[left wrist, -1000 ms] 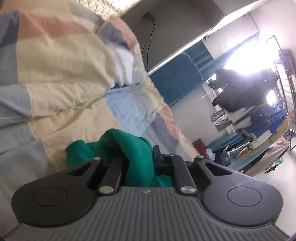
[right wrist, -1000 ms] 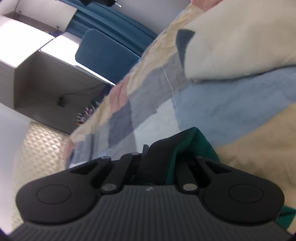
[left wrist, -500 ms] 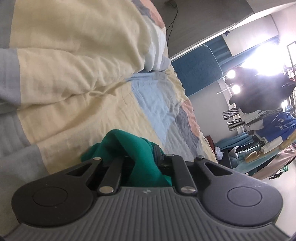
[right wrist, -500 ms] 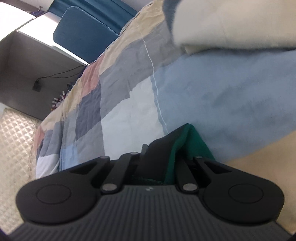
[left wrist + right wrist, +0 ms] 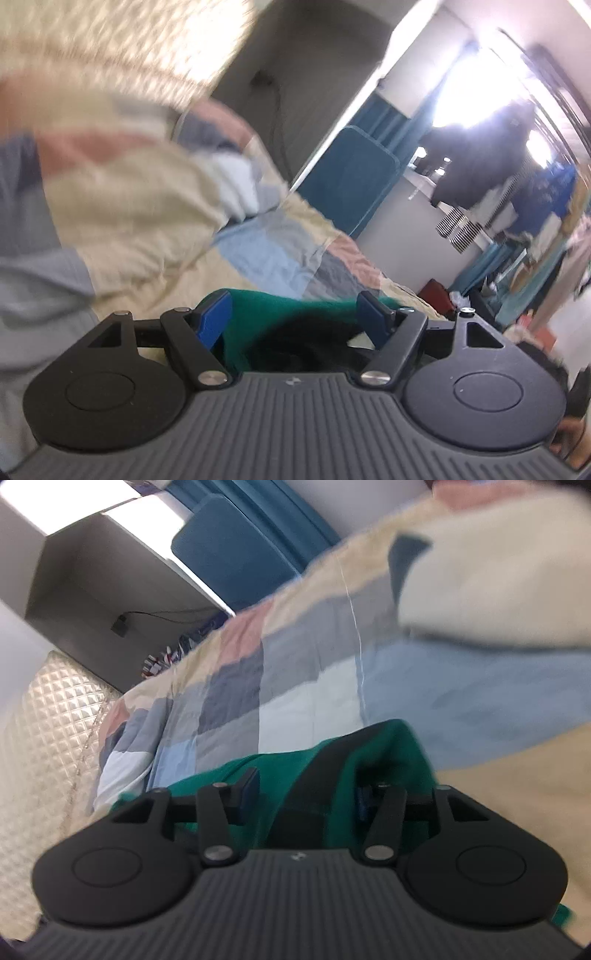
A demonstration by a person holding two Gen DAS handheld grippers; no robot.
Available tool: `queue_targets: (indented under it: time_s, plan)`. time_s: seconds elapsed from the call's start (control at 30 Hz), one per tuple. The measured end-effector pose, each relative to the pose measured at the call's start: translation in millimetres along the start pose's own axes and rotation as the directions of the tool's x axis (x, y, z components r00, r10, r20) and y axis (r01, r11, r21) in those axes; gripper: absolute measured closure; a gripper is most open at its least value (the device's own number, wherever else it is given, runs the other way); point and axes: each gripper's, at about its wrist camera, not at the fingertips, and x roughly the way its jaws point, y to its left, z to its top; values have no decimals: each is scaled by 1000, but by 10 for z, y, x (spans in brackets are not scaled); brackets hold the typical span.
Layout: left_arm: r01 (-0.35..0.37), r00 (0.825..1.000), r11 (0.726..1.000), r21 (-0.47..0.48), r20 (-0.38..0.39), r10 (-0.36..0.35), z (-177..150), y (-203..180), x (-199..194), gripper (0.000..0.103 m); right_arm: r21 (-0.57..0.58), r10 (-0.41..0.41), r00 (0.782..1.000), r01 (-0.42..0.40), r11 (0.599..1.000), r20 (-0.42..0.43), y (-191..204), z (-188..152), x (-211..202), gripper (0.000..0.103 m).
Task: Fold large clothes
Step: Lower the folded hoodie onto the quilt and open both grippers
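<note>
Both grippers, left (image 5: 295,317) and right (image 5: 306,794), had just been opened, releasing the green garment (image 5: 273,317), which could slump unfolded on the bed (image 5: 480,694).

Bedroom in a home: a bed with a patchwork quilt (image 5: 295,672) in cream, blue, grey and pink fills both views, padded headboard (image 5: 44,716) at its end. Teal curtains (image 5: 258,513) and a teal chair back (image 5: 347,184) stand by a window; clothes (image 5: 480,162) hang on a rack, clutter below.
</note>
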Motion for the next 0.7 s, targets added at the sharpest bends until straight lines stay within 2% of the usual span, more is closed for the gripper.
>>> queue_targets:
  time_s: [0.07,0.13,0.23,0.3,0.37,0.43,0.5,0.57,0.7]
  plan:
    - [16,1000,998,54,3,-16,4,-178,-158,25,-43,-16,998,19,999,61,75,-29,-225,47]
    - [68,998,993,98,-17,-66,-49,-343,-257,25,-98,-11,992,23,995,127,163,-61,-416,47]
    - [122,989,985,120,-93,-111,-228,-504,-249,25,-205,26,983,12,979,181,343,-134,-593,47]
    - [106,985,984,144,-152,-84,-370,-574,-147,25,-260,61,986,-19,965,153,454,-222,-580,47]
    - [63,979,982,180,-202,-26,-488,-601,3,25,-284,86,992,-57,957,89,510,-328,-485,47]
    - [27,970,984,179,-244,18,-580,-539,173,25,-300,88,996,-77,951,24,548,-435,-360,47]
    - [-20,967,985,174,-247,63,-623,-458,280,25,-315,85,995,-95,944,-47,588,-517,-207,47]
    - [-21,968,990,142,-244,55,-619,-356,367,25,-326,66,994,-91,941,-88,611,-556,-58,47]
    - [-27,969,993,111,-242,53,-587,-278,481,25,-366,26,997,-53,929,-77,699,-497,203,49]
